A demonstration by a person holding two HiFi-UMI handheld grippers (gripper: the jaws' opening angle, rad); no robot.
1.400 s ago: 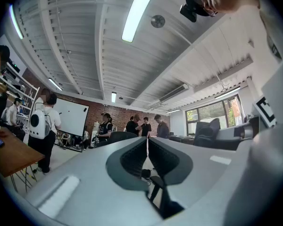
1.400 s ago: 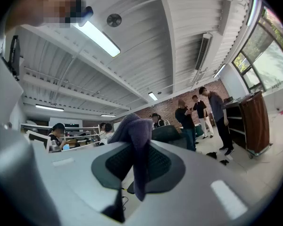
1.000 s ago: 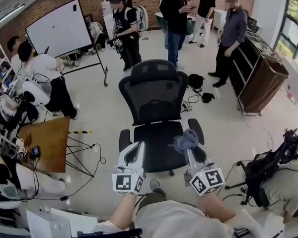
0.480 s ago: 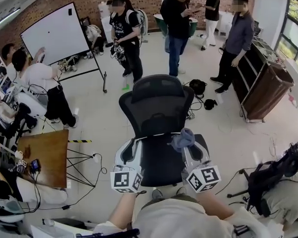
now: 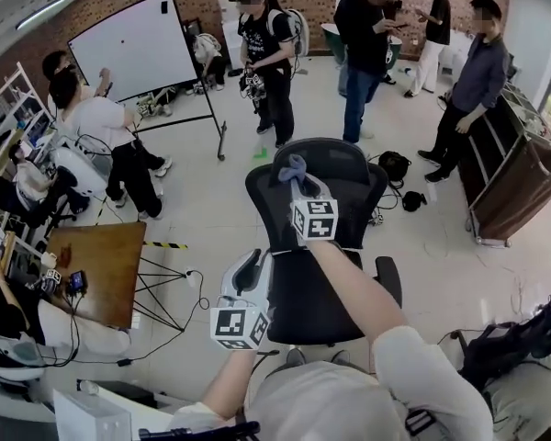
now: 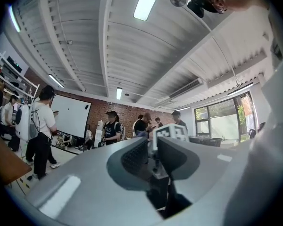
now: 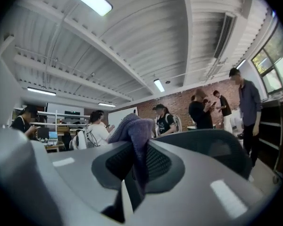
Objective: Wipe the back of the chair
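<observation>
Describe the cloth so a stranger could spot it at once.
Find the black mesh office chair mid-floor. The right gripper is at its backrest top; the cloth is the bluish-purple wad pinched in its jaws, the only soft, coloured thing against black mesh.

The pale, smooth floor (image 5: pixel 202 200) carries everything here. A black mesh office chair (image 5: pixel 289 297) stands on it near the middle, its back toward the far side of the room. Just right of the chair's back two black bags (image 5: pixel 395 165) lie on the floor close together, with a thin cable trailing beside them. Left of the chair stands a wooden table (image 5: pixel 96 265), and a short yellow-and-black striped tape (image 5: pixel 165 244) lies on the floor at its far corner. Thin black tripod legs (image 5: pixel 156 288) are spread between table and chair. A whiteboard (image 5: pixel 133 49) on a wheeled stand occupies the far left, a brown cabinet (image 5: pixel 519 186) the right, and several people (image 5: pixel 363 53) stand beyond the chair.
</observation>
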